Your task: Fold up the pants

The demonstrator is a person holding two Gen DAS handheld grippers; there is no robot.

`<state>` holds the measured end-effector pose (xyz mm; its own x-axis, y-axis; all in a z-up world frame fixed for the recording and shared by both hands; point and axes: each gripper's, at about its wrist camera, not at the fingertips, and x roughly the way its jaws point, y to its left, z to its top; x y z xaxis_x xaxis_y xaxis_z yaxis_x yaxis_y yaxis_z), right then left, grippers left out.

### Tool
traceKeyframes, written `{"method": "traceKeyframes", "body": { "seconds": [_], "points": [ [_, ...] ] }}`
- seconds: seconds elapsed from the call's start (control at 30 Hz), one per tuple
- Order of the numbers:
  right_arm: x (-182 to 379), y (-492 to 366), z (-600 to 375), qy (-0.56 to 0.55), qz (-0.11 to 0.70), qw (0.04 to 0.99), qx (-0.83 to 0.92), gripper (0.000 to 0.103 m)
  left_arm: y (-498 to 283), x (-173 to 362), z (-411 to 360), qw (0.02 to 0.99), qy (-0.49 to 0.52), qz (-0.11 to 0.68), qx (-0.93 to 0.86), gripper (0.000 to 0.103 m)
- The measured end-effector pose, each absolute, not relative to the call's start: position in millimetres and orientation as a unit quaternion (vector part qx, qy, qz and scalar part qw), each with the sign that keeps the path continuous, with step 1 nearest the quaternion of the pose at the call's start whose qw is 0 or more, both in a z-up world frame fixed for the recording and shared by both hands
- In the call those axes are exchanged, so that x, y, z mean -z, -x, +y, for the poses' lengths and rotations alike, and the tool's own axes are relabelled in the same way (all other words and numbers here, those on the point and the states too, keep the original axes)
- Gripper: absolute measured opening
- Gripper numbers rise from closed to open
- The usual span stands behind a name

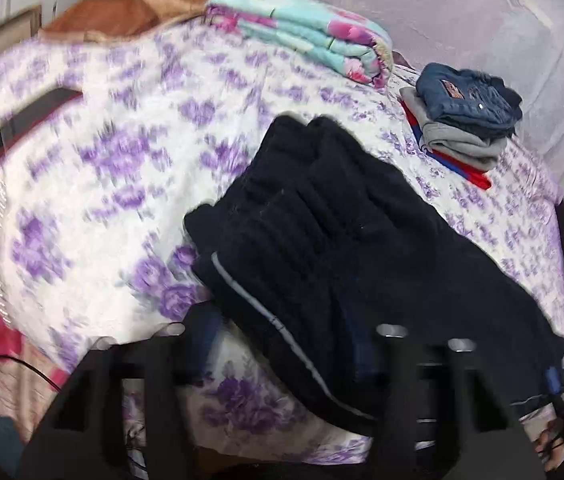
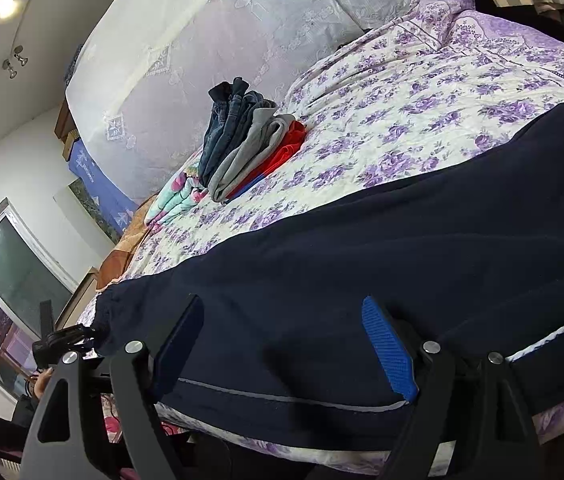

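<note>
Both wrist views are aimed downward, close over the bed (image 1: 129,92); dark pants (image 1: 362,216) and folded stack (image 2: 249,140) are shared.

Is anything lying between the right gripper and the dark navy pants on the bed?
Nothing visible. The right gripper stands open right over the near edge of the dark navy fleece pants, with only their fabric between its fingers. The stack of folded clothes sits well beyond, on the floral purple bedspread.

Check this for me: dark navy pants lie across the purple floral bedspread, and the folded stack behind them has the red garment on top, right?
Not quite. The dark navy pants do lie across the purple floral bedspread, but the folded stack has the blue jeans on top; the red garment is at the bottom. The left wrist view shows it.
</note>
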<state>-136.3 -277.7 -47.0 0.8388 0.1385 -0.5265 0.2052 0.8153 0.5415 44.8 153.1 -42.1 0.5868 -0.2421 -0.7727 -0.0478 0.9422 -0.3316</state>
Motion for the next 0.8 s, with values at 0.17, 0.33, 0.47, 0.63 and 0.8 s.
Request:
{"method": "traceKeyframes", "body": {
  "seconds": [0.17, 0.33, 0.47, 0.63, 0.8],
  "points": [
    [48, 135, -277, -0.303, 0.285, 0.909, 0.018, 0.082, -31, 18, 142, 0.903, 0.141, 0.401, 0.061, 0.035],
    [50, 134, -274, -0.298, 0.291, 0.909, 0.018, 0.082, -33, 10, 148, 0.902, 0.155, 0.4, 0.055, 0.034],
    [50, 132, -273, -0.296, 0.295, 0.908, 0.017, 0.082, -42, 16, 147, 0.89, 0.137, 0.432, 0.047, 0.041],
    [51, 130, -270, -0.286, 0.302, 0.909, 0.018, 0.082, -49, 18, 151, 0.897, 0.136, 0.417, 0.051, 0.034],
    [44, 134, -264, -0.279, 0.3, 0.912, 0.007, 0.082, -51, 5, 165, 0.906, 0.145, 0.396, 0.039, 0.032]
  ]
}}
